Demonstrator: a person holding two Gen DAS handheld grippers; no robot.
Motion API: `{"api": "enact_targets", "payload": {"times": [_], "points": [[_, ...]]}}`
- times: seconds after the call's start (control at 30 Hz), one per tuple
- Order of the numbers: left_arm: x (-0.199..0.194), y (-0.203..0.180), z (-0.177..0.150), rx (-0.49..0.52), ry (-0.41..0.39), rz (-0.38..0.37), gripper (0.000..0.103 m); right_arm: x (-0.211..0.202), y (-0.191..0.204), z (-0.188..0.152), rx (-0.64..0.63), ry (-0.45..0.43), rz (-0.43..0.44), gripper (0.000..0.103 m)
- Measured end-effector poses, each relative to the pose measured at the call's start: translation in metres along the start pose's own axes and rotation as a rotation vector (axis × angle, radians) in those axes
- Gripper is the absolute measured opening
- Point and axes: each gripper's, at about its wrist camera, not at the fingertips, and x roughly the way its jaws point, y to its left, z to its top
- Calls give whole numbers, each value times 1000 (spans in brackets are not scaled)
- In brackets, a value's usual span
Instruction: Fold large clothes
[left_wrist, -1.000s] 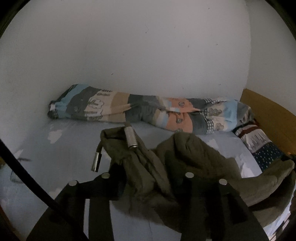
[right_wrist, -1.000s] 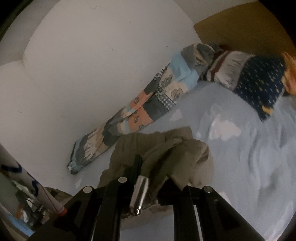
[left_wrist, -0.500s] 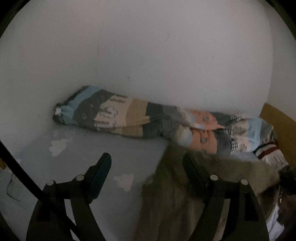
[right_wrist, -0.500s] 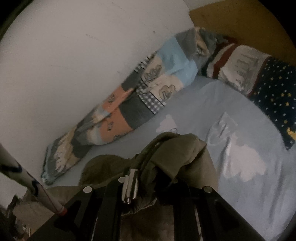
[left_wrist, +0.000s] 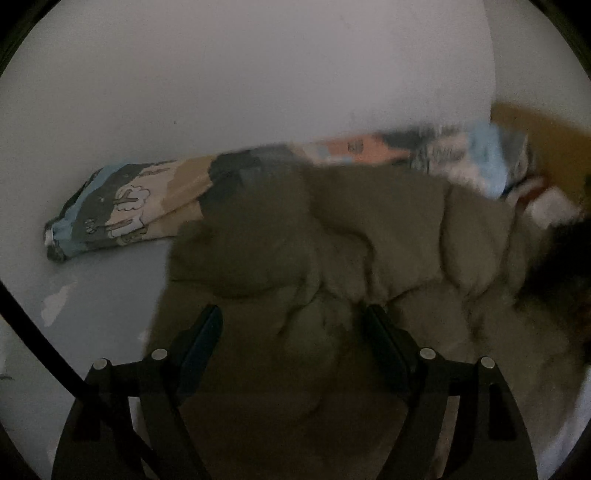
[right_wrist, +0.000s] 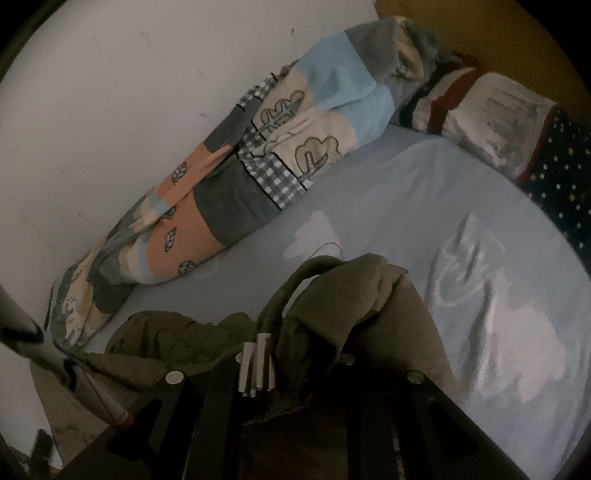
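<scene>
An olive-green hooded garment (left_wrist: 351, 258) lies spread and rumpled across the blue bed sheet (left_wrist: 110, 280). My left gripper (left_wrist: 293, 328) hovers open just over its near part, with cloth below the fingers and nothing pinched. In the right wrist view my right gripper (right_wrist: 291, 369) is shut on a bunched fold of the same garment (right_wrist: 351, 291), likely the hood edge. Its drawstrings with metal tips (right_wrist: 258, 365) hang over the jaws. The rest of the garment trails to the lower left.
A rolled patchwork quilt (right_wrist: 240, 177) lies along the white wall (left_wrist: 258, 74). A striped and starred pillow (right_wrist: 517, 122) rests against the wooden headboard (right_wrist: 480, 22). A white pole with a red tip (right_wrist: 74, 376) crosses the lower left of the right wrist view.
My left gripper let go of the garment, opened wide and came down low over it. My right gripper, still holding the bunched cloth, carried it across the bed toward the pillow end.
</scene>
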Motion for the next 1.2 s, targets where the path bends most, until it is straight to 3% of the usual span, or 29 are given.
{"api": "enact_targets", "payload": {"times": [0.1,0.27,0.43,0.6,0.83,1.1,1.2], "points": [[31,-8,-6,16,61,22,79,5,-10,0,45,24,60,21],[47,-5,-20,-6,80,25,83,-16,-24,0,84,14,227,45],[53,-2,-23,-24,99,29,86,-53,-27,-5,65,-43,287,50],[58,-3,-24,-21,119,42,89,-69,-3,-37,-112,-68,238,51],[67,-8,-27,-7,105,63,92,-6,19,-86,-433,-12,-4,51],[79,-8,-29,-16,129,70,96,33,-6,-90,-350,39,42,51],[73,-7,-26,-16,199,95,95,34,-2,-90,-367,60,11,51]]}}
